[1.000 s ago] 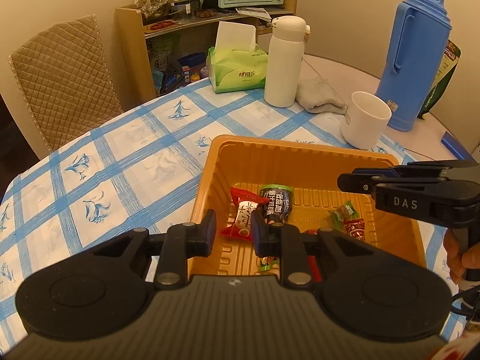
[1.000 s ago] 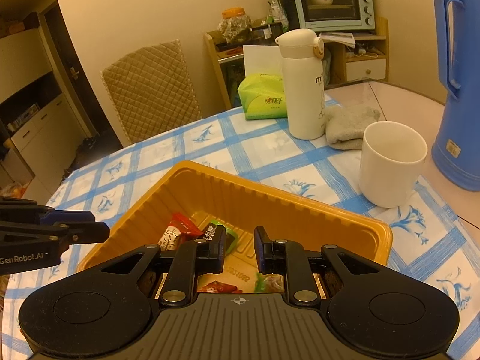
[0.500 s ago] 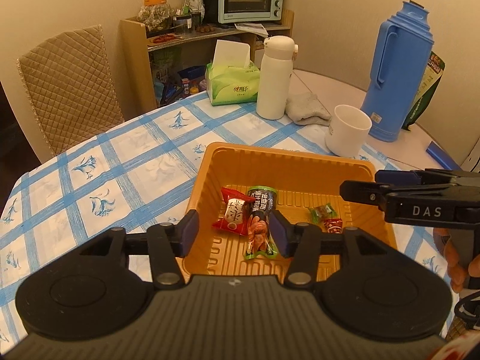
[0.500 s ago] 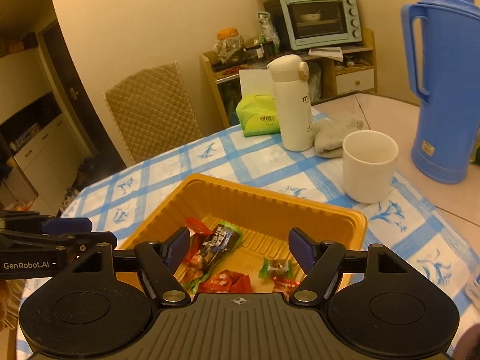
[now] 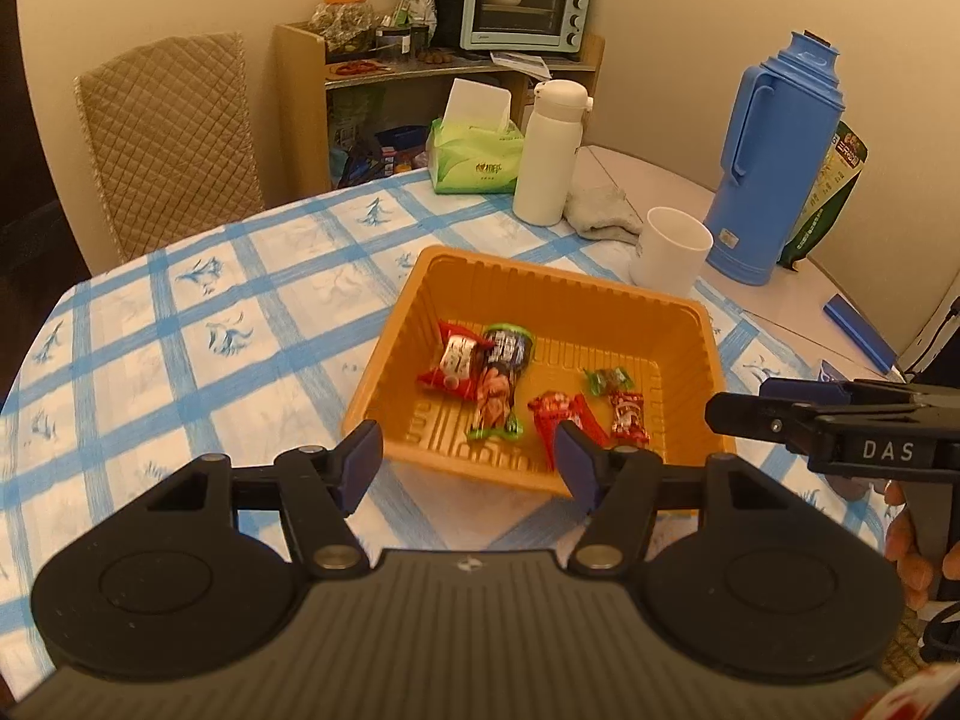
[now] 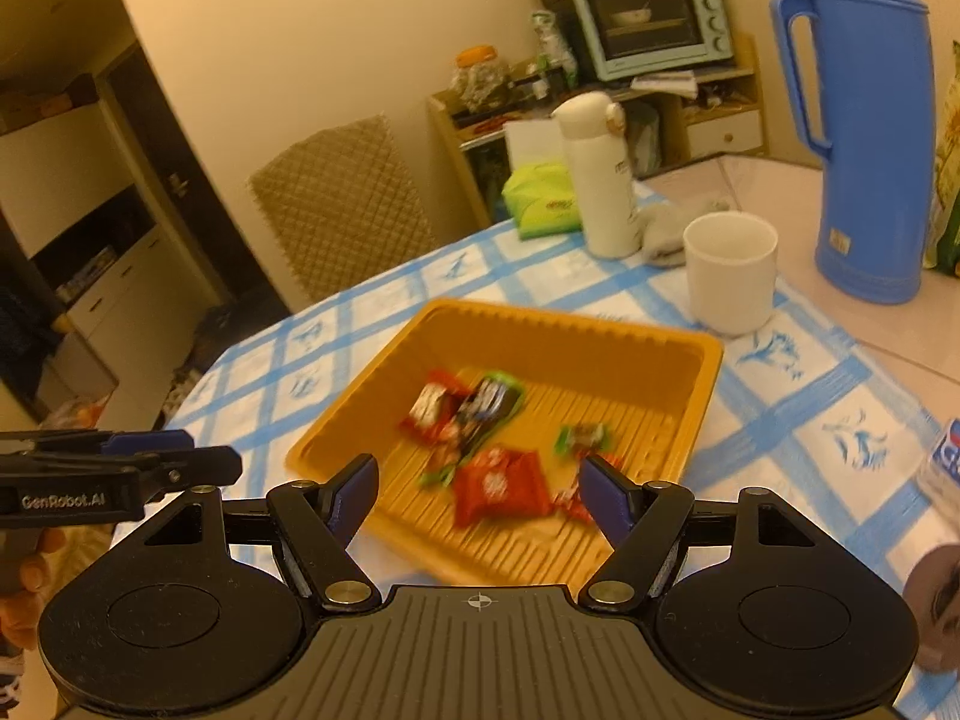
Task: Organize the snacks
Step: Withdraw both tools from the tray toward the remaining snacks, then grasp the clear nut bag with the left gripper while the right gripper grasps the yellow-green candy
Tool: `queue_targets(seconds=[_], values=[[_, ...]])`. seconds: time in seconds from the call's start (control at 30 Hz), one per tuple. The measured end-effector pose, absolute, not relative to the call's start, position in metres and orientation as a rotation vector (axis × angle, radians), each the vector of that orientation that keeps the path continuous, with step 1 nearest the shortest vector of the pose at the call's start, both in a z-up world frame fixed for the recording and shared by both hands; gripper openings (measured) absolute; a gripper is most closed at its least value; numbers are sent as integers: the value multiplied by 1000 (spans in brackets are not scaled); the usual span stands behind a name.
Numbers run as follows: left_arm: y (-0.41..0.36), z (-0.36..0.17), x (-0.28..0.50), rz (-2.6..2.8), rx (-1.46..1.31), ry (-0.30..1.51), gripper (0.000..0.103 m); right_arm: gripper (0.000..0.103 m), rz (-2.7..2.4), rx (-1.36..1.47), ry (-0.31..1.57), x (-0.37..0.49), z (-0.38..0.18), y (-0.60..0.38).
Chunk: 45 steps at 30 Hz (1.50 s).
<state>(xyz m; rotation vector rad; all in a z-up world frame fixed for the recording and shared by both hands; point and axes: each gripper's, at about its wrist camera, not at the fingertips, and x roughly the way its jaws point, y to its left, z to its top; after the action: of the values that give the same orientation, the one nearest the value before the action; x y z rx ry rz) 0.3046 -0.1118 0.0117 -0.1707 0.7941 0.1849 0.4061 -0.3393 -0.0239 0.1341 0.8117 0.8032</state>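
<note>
While both grippers are hanging above the near edge of the orange tray (image 5: 690, 324), neither is holding anything: the left gripper (image 5: 471, 468) is standing with its jaws wide apart at the bottom centre of its own view, and the right gripper (image 6: 480, 495) is gaping just as wide in its view. The snacks are all lying inside the tray, mid-frame: a red square packet (image 6: 498, 483) nearest the right gripper, a small red candy (image 5: 627, 417) beside it, a green candy (image 5: 609, 379) just behind, then a long dark bar (image 5: 498, 384) leaning against a red-and-white packet (image 5: 454, 363) toward the tray's left wall. Judging from this, the dropping-in step is looking finished or nearly so, and no loose snack is showing on the checked tablecloth (image 5: 210, 324). Doing it well is meaning lifting straight up with jaws apart, so no finger is catching the tray rim or dragging a wrapper out. Farther back, upper right, the white cup (image 5: 669, 258) and blue thermos (image 5: 774, 168) are standing close to the tray's far corner; any sweep that way is risking a knock.
</note>
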Motion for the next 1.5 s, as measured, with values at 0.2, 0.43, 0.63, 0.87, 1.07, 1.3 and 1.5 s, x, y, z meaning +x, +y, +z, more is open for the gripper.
queue_targets(seconds=[0.2,0.43,0.63,0.87,1.07,1.3,1.5], values=[[-117,3,270,223,-209,822,61,74,852,95,835,377,-28,-344],[-116,-4,232,276,-258,835,61,74,922,33,869,345,-36,-337],[-110,-7,204,306,-267,850,61,74,953,-1,887,324,-43,-324],[-94,-9,177,310,-264,857,61,74,925,-11,910,302,-49,-308],[-76,-11,155,309,-268,861,61,74,893,-14,934,285,-58,-293],[-57,-22,133,320,-276,888,61,74,877,-46,941,264,-66,-276],[-45,-33,118,331,-278,910,61,74,861,-66,963,252,-77,-266]])
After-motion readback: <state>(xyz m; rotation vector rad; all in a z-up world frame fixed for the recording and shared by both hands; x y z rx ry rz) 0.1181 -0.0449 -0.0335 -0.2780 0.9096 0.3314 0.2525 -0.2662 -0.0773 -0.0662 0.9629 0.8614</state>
